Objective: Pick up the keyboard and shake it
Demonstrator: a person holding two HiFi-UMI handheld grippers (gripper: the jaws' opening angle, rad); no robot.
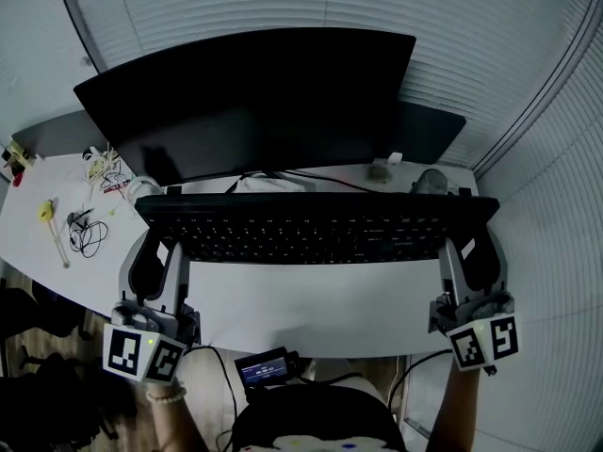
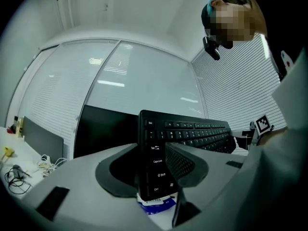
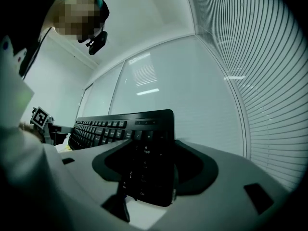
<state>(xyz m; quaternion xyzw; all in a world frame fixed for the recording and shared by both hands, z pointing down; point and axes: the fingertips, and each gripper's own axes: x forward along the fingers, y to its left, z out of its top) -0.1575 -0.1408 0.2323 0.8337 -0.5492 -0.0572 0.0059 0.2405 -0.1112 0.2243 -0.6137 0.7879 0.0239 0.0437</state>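
A long black keyboard [image 1: 316,226] hangs level above the white desk [image 1: 311,304], in front of the monitor. My left gripper [image 1: 155,257] is shut on its left end, and in the left gripper view that end [image 2: 155,162] stands edge-up between the jaws, Tab and Shift keys showing. My right gripper [image 1: 471,257] is shut on the right end; the number pad [image 3: 144,170] fills the jaws in the right gripper view. Each marker cube sits near the desk's front edge.
A wide black monitor [image 1: 254,102] stands right behind the keyboard. Cables, a yellow tool [image 1: 47,213] and small items lie at the desk's left [image 1: 89,229]. A small device with a lit screen [image 1: 264,367] hangs below the front edge. Glass walls with blinds surround the desk.
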